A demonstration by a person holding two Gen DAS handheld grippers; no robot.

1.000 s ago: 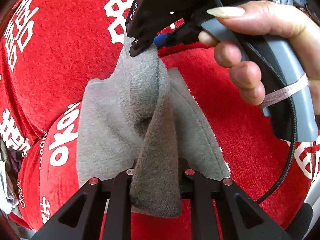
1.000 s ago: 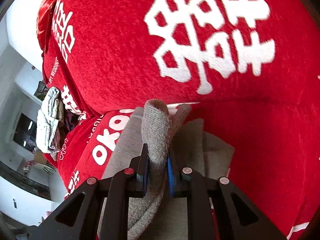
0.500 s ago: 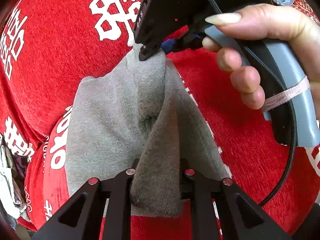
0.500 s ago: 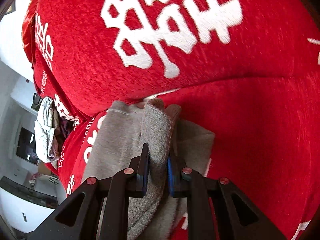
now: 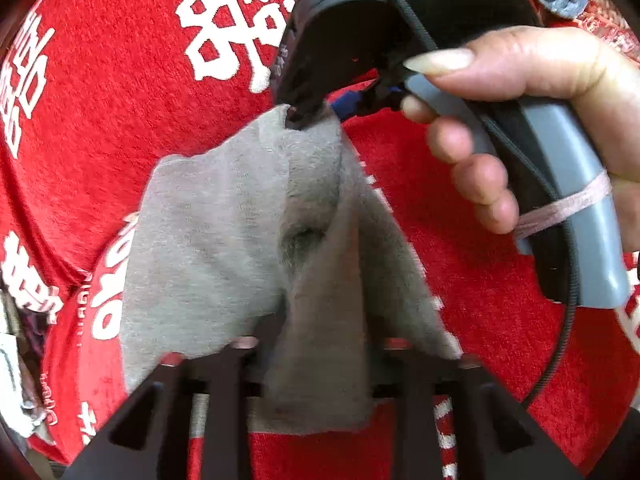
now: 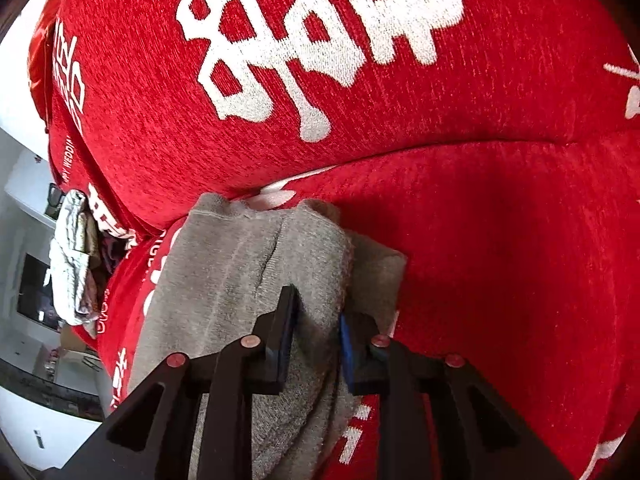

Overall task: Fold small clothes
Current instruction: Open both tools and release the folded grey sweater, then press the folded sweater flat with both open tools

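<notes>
While both pairs of fingers are closed on cloth, the fold is mid-carry. Left gripper (image 5: 320, 352): jaws drawn in tight on a bunched ridge of the grey garment (image 5: 224, 240); a flap hangs down past the fingertips toward the camera. Image is blurred here, so the exact contact line cannot be read. Right gripper (image 6: 316, 336): blue pads (image 6: 347, 354) nearly together, a thick fold of the same garment pinched between them, cloth bulging above and below the pinch.

From the left wrist view, the right gripper sits at the far end of the garment, nipping its top edge, with the person's hand (image 5: 520, 120) wrapped around the grey handle. The garment spans between the two grippers, raised into a ridge along its middle, with both sides draping down to the red cushion (image 5: 480, 320). It lies near the crease where the seat meets the backrest (image 6: 360, 80), which has white lettering. A heap of other clothes (image 6: 72, 260) lies well apart, at the sofa's far end.

Judgement: step in hand is a lengthwise fold, both ends lifted. Next move calls for laying the ridge over to one side so edges meet, keeping tension even between grippers, then releasing only once the cloth rests flat. Risk: thick fabric springing back open.
</notes>
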